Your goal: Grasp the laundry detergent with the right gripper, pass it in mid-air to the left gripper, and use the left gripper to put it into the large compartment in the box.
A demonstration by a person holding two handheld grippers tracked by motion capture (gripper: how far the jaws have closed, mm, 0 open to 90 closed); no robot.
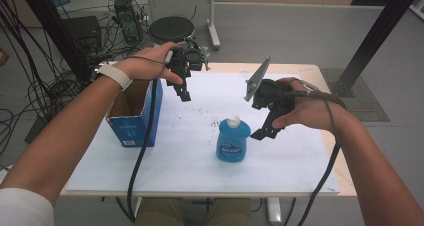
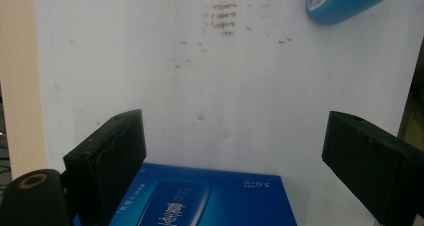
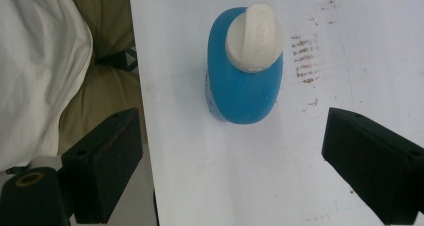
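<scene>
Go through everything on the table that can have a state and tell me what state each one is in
Blue bottle: upright, white cap on, not held.
Blue carton: standing, top flaps open.
Left gripper: open, empty, above the white board beside the carton.
Right gripper: open, empty, beside the bottle, not touching it.

High view overlooks table, gripper views look down close, sharing blue bottle point(image 3: 244, 81)
</scene>
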